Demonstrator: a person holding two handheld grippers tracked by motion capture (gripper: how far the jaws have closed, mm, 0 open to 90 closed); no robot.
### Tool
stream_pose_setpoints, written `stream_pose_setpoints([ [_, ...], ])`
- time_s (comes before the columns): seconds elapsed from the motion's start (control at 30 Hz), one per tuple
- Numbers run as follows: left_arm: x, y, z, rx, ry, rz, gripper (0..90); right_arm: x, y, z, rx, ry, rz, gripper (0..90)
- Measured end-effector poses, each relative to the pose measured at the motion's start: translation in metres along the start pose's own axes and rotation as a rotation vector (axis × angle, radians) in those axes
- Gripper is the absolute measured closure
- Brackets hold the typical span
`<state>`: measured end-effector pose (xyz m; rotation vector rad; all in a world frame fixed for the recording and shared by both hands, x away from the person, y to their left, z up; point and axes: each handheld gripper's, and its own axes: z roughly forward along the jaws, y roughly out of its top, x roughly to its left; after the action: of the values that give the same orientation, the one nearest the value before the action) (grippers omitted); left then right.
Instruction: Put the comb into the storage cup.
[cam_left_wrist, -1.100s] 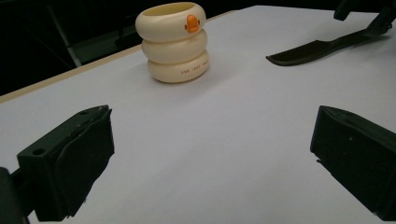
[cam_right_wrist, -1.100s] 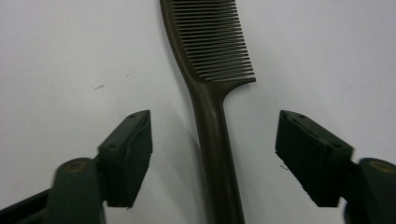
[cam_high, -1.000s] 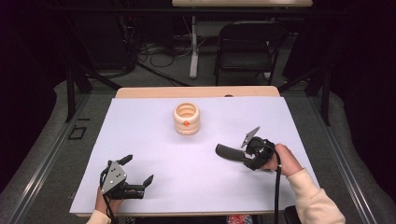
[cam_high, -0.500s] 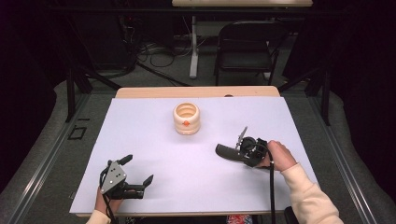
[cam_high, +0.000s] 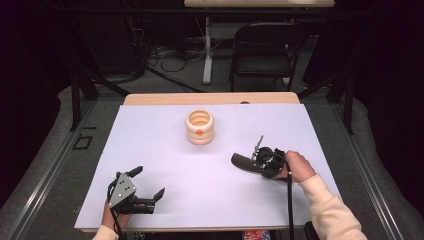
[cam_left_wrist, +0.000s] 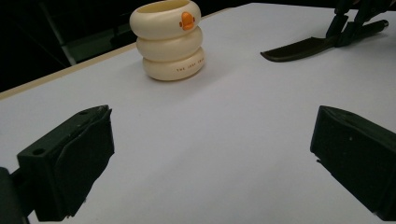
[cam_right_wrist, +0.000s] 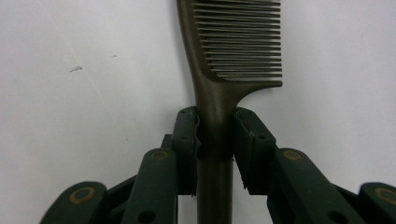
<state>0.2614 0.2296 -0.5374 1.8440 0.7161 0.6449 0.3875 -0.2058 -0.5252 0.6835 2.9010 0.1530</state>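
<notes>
On the right half of the white table (cam_high: 165, 150), the right gripper (cam_high: 260, 161) lies low with its jaws clamped on the handle of a dark comb (cam_right_wrist: 232, 60); the jaws have just been closing, and the right gripper view shows both pads pressed against the handle just below the teeth. The comb rests flat on the tabletop, pointing toward the table's middle, well apart from the cream ringed cup (cam_high: 199, 127) that stands upright near the far centre. The step in hand looks like the grasp itself, just secured. The next move probably calls for lifting the comb clear without letting it swivel in the narrow grip, and then carrying it toward the cup, if that is where it goes.

The left gripper (cam_high: 145, 192) rests near the front left edge, its jaws wide apart and holding nothing.

The right gripper view gives the comb's fine teeth and the pad contact, which the high view leaves too small to read. The left gripper view shows the cup's orange duck mark (cam_left_wrist: 187, 19) and small lettering, with the comb's blade (cam_left_wrist: 299, 48) lying on the surface beyond.
</notes>
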Motion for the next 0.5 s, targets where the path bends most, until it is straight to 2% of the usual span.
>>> stream_pose_setpoints([
  [0.13, -0.0003, 0.0000, -0.0002, 0.000, -0.003, 0.002, 0.0, -0.0003, 0.0000, -0.0005, 0.005, 0.002, 0.000, 71.6],
  [0.17, 0.0000, 0.0002, -0.0005, -0.002, -0.002, 0.003, 0.0, 0.0003, -0.0004, 0.0006, -0.012, -0.003, 0.003, 71.8],
  [0.4, -0.0005, 0.0004, -0.0002, -0.001, 0.000, 0.002, 0.0, 0.0020, -0.0017, 0.0000, -0.021, -0.014, 0.001, 72.4],
  [0.5, -0.0007, 0.0001, -0.0004, 0.000, -0.001, 0.004, 0.0, 0.0025, -0.0020, -0.0023, 0.000, -0.021, 0.002, 72.5],
])
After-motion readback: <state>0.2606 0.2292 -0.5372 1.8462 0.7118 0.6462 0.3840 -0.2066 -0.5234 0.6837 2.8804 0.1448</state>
